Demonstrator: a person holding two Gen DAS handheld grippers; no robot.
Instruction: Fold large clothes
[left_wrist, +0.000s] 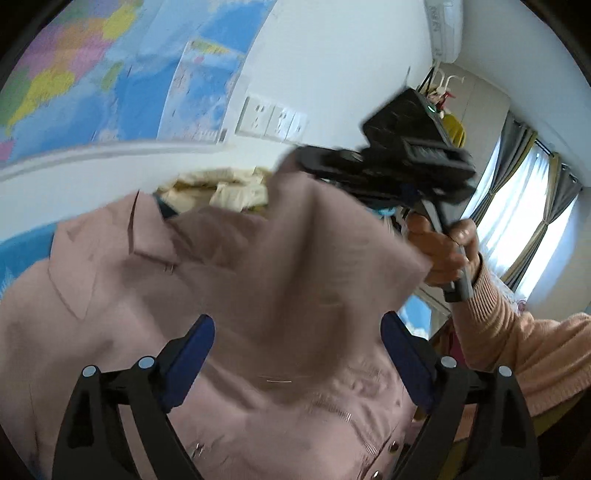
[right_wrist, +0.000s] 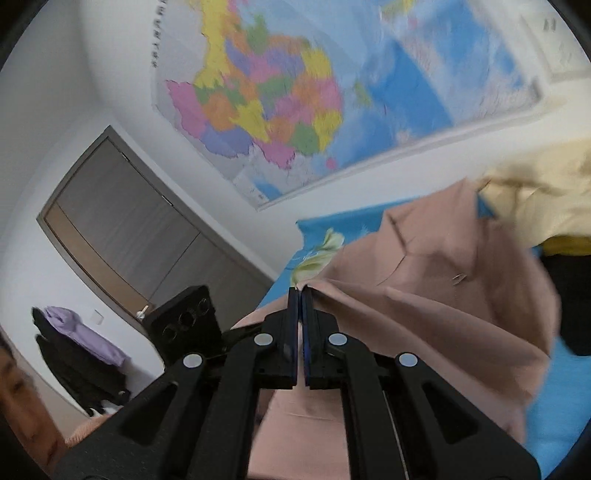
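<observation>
A large pink coat with snap buttons and a collar lies spread over a blue bed. In the left wrist view my left gripper is open, its blue pads on either side of a raised fold of the coat. The right gripper's black body is in that view, up to the right, lifting a corner of the coat. In the right wrist view my right gripper is shut on an edge of the pink coat, which hangs down and right from it.
A blue floral bed sheet lies under the coat. Cream-yellow clothes are piled at the far side. A map poster covers the wall. A grey door and hung clothes are left. A window with curtains is right.
</observation>
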